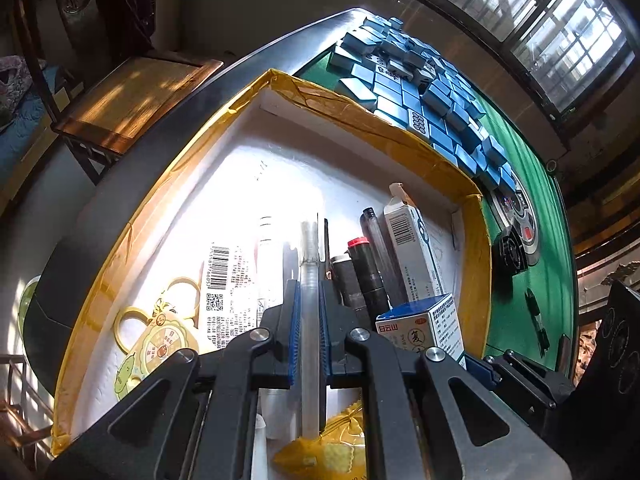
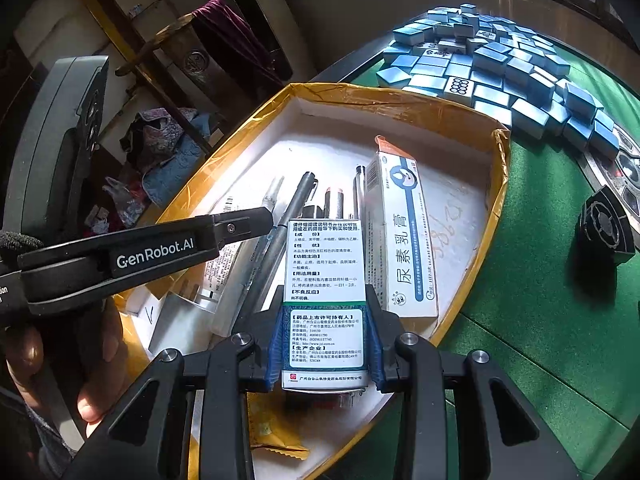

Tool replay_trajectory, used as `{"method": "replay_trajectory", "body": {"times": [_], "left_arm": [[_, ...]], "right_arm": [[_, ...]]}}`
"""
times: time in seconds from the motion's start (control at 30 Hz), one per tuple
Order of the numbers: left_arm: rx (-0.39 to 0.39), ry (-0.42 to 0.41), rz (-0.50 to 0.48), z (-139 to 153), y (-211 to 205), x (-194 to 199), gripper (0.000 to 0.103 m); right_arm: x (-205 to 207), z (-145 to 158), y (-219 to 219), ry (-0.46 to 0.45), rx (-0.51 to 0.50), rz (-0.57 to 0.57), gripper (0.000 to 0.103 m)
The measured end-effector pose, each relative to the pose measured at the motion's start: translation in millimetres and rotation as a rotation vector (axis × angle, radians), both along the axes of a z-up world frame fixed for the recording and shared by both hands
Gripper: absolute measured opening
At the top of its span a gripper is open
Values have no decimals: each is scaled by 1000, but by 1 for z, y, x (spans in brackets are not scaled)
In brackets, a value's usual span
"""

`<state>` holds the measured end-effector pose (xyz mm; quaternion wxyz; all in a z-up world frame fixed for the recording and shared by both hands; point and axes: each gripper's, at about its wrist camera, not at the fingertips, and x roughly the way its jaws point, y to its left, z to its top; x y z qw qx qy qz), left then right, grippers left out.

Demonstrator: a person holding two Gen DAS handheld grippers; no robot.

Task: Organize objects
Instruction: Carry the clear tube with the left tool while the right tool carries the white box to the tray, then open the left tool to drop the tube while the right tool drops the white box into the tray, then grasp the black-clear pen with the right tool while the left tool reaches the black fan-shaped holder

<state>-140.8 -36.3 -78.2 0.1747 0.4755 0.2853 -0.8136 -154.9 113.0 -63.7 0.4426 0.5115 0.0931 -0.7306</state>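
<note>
A white foam box with yellow taped rim (image 1: 424, 148) (image 2: 400, 108) sits on the green table. My left gripper (image 1: 309, 308) is shut on a clear pen (image 1: 309, 264) and holds it over the box. My right gripper (image 2: 325, 320) is shut on a small blue-and-white medicine box (image 2: 325, 276), which also shows in the left wrist view (image 1: 424, 324), over the near side of the box. Inside lie a long white ointment carton (image 2: 404, 236) (image 1: 416, 248), several pens and markers (image 1: 368, 276) (image 2: 280, 232), yellow scissors (image 1: 160, 320) and a yellow sachet (image 1: 332, 448).
A heap of blue mahjong tiles (image 1: 432, 88) (image 2: 500, 68) lies on the green felt (image 2: 540, 320) beyond the box. A black fan-like part (image 2: 606, 228) (image 1: 510, 250) and a dark pen (image 1: 536, 320) lie on the felt to the right. A wooden chair (image 1: 132, 96) stands beside the table.
</note>
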Motion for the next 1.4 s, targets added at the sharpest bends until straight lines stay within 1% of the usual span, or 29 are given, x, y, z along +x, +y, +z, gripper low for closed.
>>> {"method": "replay_trajectory", "body": {"times": [0.1,0.17,0.27,0.3,0.37,0.4,0.43,0.47,0.5,0.63,0.7,0.8,0.97,1.07,1.1,1.17,1.27,1.3,1.33,1.4], "left_arm": [[-37,-13,24,-2,-2,-2,7],[-20,-2,34,-3,-4,0,7],[-40,1,39,-1,-4,4,7],[-34,7,37,0,-4,6,9],[-18,28,35,4,-3,11,17],[-19,47,39,8,-1,14,25],[-26,62,46,13,1,18,34],[-35,75,53,18,4,21,37],[-41,92,57,24,9,25,40],[-27,150,36,43,34,33,43],[-27,171,3,50,52,32,46],[-26,193,-65,56,80,23,50],[27,198,-167,57,121,5,54],[15,185,-207,59,142,-5,55],[10,184,-218,59,147,-7,55],[7,175,-235,61,155,-13,55],[-2,163,-252,60,165,-21,55],[-6,156,-255,59,167,-23,55],[-9,150,-258,58,169,-25,55],[-15,142,-261,58,170,-30,55]], "right_arm": [[1,-1,-3,7,7,6,31],[3,-1,-4,22,11,8,31],[7,-1,-3,25,6,24,31],[9,1,-1,26,-5,27,32],[11,8,7,33,-41,21,36],[12,12,12,37,-61,18,43],[13,17,19,39,-83,18,47],[14,22,27,40,-105,19,47],[14,27,37,42,-125,17,47],[7,34,82,42,-161,-1,50],[-4,31,107,62,-142,-30,52],[-29,21,145,76,-89,-125,54],[-79,15,210,88,-30,-300,54],[-108,15,239,130,21,-393,55],[-117,12,244,134,44,-405,57],[-133,3,254,148,88,-432,57],[-148,-20,262,106,136,-441,58],[-144,-23,264,120,126,-436,59],[-139,-24,263,127,115,-421,59],[-126,-25,258,121,89,-393,59]]}}
